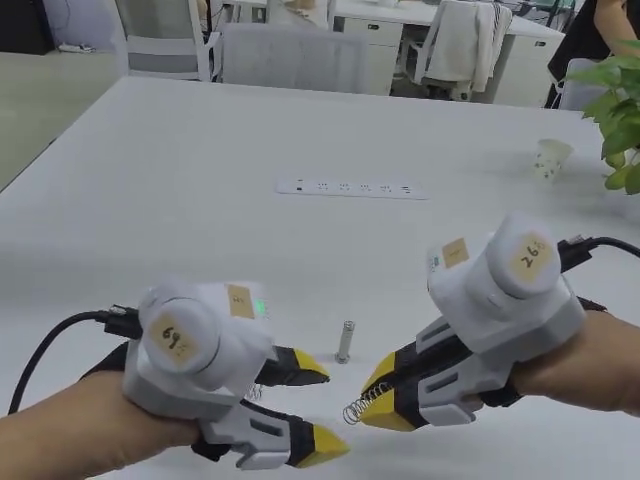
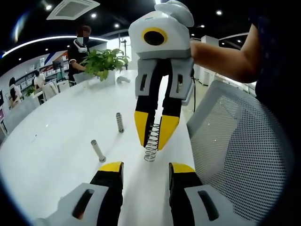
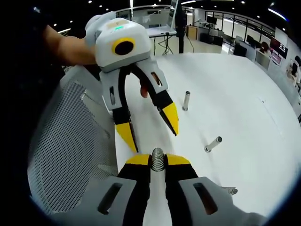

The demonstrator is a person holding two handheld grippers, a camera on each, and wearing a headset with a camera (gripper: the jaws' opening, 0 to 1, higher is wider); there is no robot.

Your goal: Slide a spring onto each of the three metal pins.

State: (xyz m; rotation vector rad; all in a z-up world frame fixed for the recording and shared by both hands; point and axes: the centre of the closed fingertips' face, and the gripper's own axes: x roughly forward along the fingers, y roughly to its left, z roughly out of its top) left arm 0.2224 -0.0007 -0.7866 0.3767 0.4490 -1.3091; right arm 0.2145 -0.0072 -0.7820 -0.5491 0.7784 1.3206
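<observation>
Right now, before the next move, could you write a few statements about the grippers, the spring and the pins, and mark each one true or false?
1. The right gripper holds a spring between its jaws. True.
2. The left gripper has its jaws shut on a pin. False: its jaws are open, with nothing between them.
3. A metal pin stands upright on the table close to the two grippers. True.
4. The spring sits on that pin. False: it is in the right gripper's jaws, apart from the pin.
5. The paper cup touches the power strip. False: it stands well apart, near the plant.
</observation>
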